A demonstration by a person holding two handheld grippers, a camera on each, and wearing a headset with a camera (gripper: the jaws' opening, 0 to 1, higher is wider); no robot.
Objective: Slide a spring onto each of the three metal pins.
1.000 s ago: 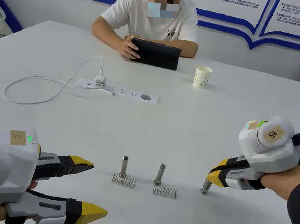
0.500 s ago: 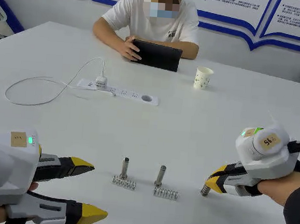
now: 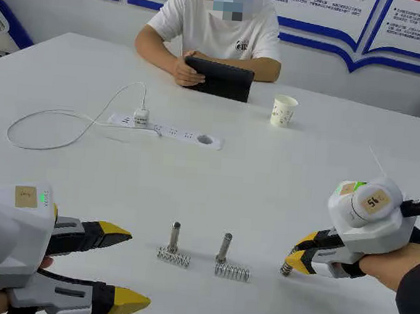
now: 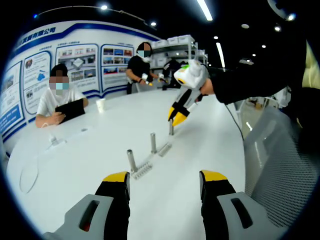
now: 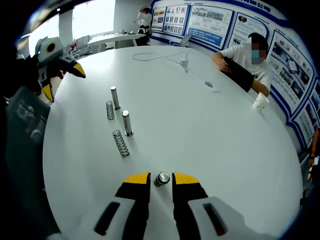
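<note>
Right tongs (image 5: 161,181) are down at the table (image 3: 267,176), yellow tips pinched in on either side of the round top of the third pin (image 5: 162,178). There's barely a sliver of room and they look clamped on it. In the head view, spring coils (image 3: 286,267) wrap that pin just under the tips, and the pin stands at the right end of the row.

Over on the other side, the left tongs (image 4: 165,177) gape wide with nothing between them, low over the near part of the table and well apart from the pins.

In the middle, the first pin (image 3: 174,234) and the second pin (image 3: 224,246) stand upright and bare. The first loose spring (image 3: 173,256) lies flat just beside the first pin's foot. The second loose spring (image 3: 231,271) lies the same way by the second pin.
</note>
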